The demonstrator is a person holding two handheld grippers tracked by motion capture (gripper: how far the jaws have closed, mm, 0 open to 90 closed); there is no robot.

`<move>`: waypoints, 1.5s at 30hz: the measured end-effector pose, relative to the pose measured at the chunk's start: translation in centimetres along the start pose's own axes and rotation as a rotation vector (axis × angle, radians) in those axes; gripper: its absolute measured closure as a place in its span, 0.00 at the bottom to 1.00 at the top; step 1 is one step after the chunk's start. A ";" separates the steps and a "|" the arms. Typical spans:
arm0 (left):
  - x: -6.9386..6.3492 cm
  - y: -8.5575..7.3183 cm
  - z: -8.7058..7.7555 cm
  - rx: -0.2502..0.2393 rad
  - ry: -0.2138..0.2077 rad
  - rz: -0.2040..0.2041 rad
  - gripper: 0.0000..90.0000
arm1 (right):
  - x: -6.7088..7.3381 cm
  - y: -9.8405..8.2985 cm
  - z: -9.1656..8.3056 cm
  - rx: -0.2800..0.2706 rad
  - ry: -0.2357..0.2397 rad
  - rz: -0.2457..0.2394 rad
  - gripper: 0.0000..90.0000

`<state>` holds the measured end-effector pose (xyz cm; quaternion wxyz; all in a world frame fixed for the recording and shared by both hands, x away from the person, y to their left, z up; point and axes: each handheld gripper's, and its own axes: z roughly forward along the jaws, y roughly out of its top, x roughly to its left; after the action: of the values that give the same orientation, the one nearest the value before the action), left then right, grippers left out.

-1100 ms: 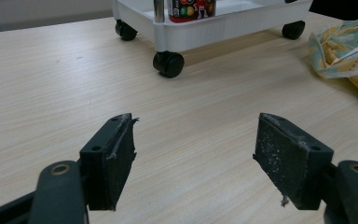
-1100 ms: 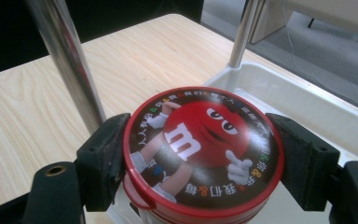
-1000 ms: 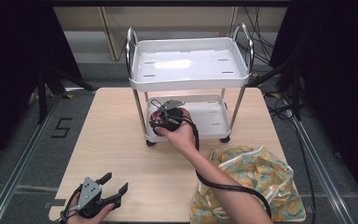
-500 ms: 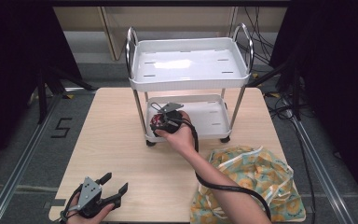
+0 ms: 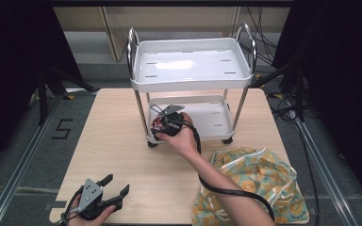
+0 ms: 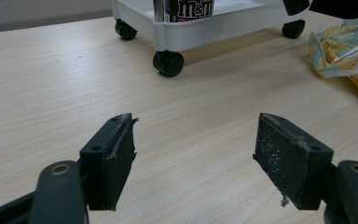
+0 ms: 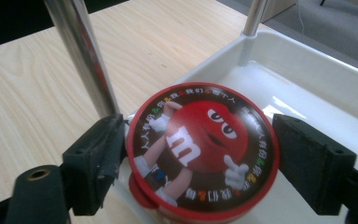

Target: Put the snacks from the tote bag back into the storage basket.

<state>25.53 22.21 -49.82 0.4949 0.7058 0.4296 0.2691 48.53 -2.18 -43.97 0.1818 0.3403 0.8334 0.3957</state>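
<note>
Little had shifted since a second earlier: the right tool (image 5: pixel 162 123) stayed at the cart's (image 5: pixel 192 73) lower shelf, its jaws set to either side of the red-lidded M&M's tub (image 7: pixel 203 149) in that shelf's near left corner, whether pressing it I could not tell. The left tool (image 5: pixel 107 194) rested by the desk's (image 5: pixel 113 141) near left corner, jaws apart, and a patterned cloth bag (image 5: pixel 259 181) lay at the near right corner.
</note>
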 end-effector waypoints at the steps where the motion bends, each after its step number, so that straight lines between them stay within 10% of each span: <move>1: 0.0 0.0 0.0 0.001 0.000 -0.001 0.31 | 0.1 0.0 -0.3 0.000 0.010 0.005 0.21; 32: 0.0 0.0 0.0 0.005 0.011 -0.003 0.31 | 0.0 -2.4 -8.7 0.015 0.071 -0.093 0.23; 45: 0.0 0.0 0.1 0.012 0.014 0.001 0.31 | -0.9 -7.1 -12.3 -0.036 0.087 -0.068 0.24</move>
<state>25.58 22.21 -49.87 0.4875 0.7070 0.4342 0.2719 39.10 -12.68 -41.84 0.1650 0.2909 0.8444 0.4184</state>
